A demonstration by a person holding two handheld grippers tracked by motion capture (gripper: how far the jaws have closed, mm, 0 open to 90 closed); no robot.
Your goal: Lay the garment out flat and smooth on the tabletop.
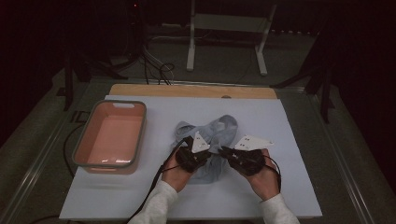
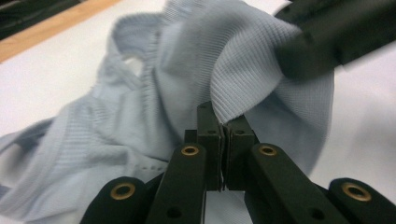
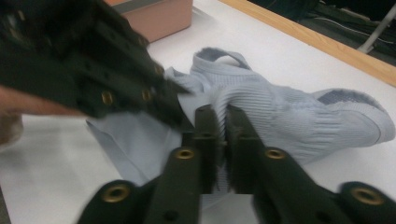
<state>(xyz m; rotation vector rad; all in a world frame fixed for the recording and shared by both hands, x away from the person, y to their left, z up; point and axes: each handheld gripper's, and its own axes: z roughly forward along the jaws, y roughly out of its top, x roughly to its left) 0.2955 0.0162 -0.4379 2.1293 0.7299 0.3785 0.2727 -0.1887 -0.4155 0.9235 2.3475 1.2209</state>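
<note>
A pale blue garment (image 1: 211,140) right of the pink tub (image 1: 111,135) is pinched by the left gripper (image 2: 223,123) and right gripper (image 3: 220,122); thin folds could be lost if tugged.

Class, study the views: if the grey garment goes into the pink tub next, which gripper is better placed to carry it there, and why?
Probably the left gripper: it is clamped on the grey garment and sits nearer the pink tub. The right gripper also pinches the fabric but is farther away.

garment (image 1: 215,133) on mat (image 1: 289,186), tub (image 1: 111,135) to its left
</note>
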